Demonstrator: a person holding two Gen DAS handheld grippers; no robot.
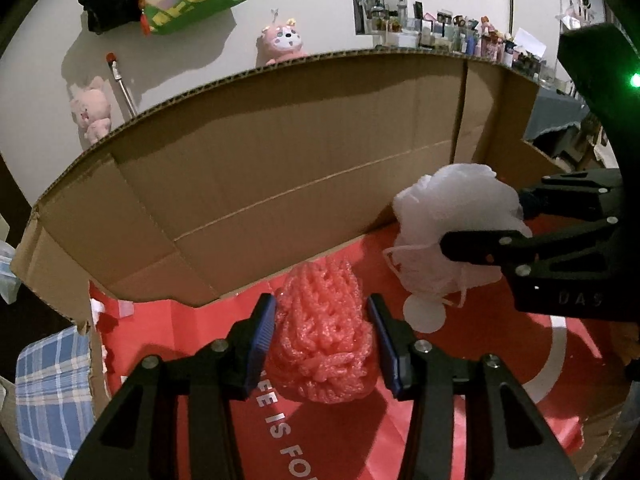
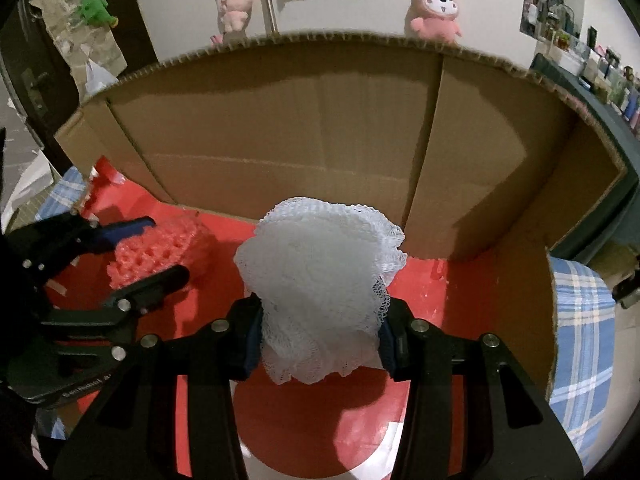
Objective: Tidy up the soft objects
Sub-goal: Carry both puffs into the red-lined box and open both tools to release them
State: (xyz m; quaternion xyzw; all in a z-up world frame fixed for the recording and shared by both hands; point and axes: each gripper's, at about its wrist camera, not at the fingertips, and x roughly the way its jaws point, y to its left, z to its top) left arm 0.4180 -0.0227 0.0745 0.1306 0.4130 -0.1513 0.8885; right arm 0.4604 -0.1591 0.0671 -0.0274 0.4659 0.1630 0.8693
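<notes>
A pink mesh bath sponge (image 1: 326, 336) lies on the red liner inside a cardboard box (image 1: 280, 152). My left gripper (image 1: 322, 322) straddles it with a visible gap on both sides, open. It also shows in the right wrist view (image 2: 156, 254) between the left gripper's fingers (image 2: 160, 280). My right gripper (image 2: 320, 336) is shut on a white mesh bath sponge (image 2: 320, 280) and holds it above the red liner (image 2: 460, 320). In the left wrist view the white sponge (image 1: 448, 224) hangs at the right in the right gripper (image 1: 480, 236).
The box's tall back wall (image 2: 300, 128) and right flap (image 2: 520, 184) close off the far side. Blue plaid cloth lies outside the box at left (image 1: 52, 392) and right (image 2: 580, 340). Pink plush toys (image 2: 434, 12) hang on the wall behind.
</notes>
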